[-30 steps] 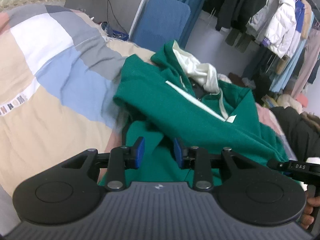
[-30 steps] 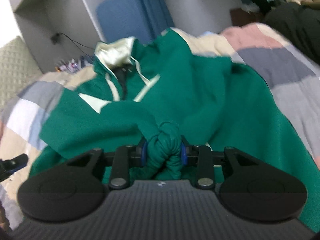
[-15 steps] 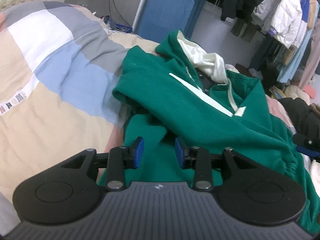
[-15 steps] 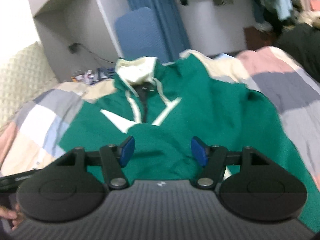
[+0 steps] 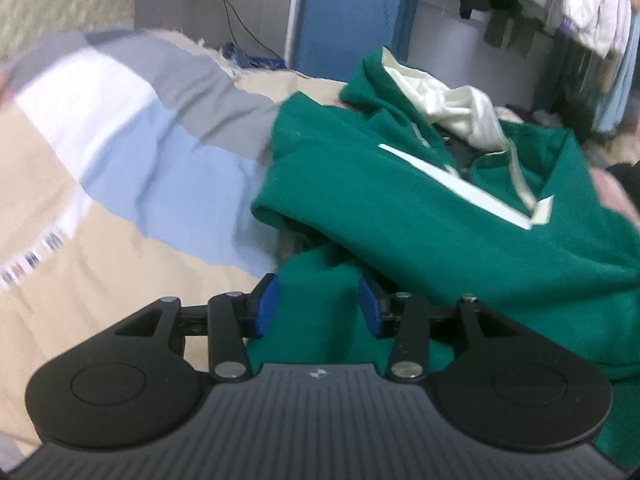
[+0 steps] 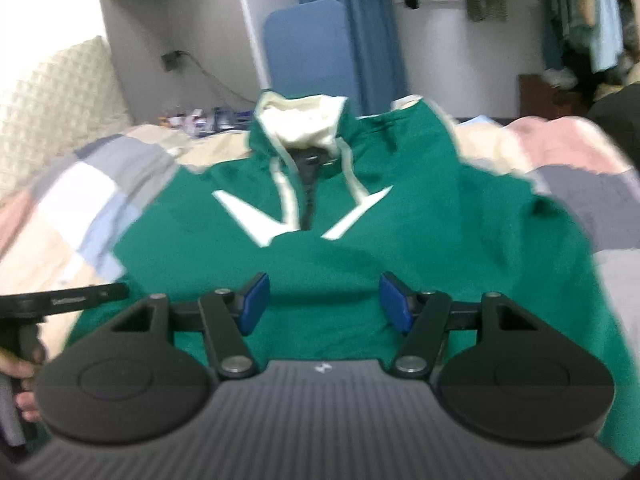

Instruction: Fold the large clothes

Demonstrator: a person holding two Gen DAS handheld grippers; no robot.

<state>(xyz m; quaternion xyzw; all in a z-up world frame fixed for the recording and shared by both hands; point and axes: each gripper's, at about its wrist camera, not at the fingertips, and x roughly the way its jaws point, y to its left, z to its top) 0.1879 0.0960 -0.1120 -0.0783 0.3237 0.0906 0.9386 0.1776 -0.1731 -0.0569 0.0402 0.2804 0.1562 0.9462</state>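
A green hoodie (image 6: 400,216) with a cream-lined hood (image 6: 304,120) and white chest stripes lies face up on a patchwork quilt (image 5: 120,152), hood at the far end. My right gripper (image 6: 324,304) hovers open over its lower front, with nothing pinched between the blue pads. My left gripper (image 5: 318,306) is at the hoodie's (image 5: 400,200) left side, where a folded sleeve overlaps the body. Its jaws are opening, with green cloth lying loose in the gap. In the right wrist view the left gripper (image 6: 64,300) shows at the left edge, held by a hand (image 6: 20,368).
A blue padded panel (image 5: 348,20) leans on the wall beyond the bed. Hanging clothes (image 5: 580,8) fill the right background. A cream quilted headboard (image 6: 52,112) stands on the left, and a dark garment (image 6: 616,108) lies at the bed's right edge.
My right gripper let go of a bunched knot of green cloth, opened wide and pulled back a little. My left gripper's jaws widened and it shifted along the hoodie's left side.
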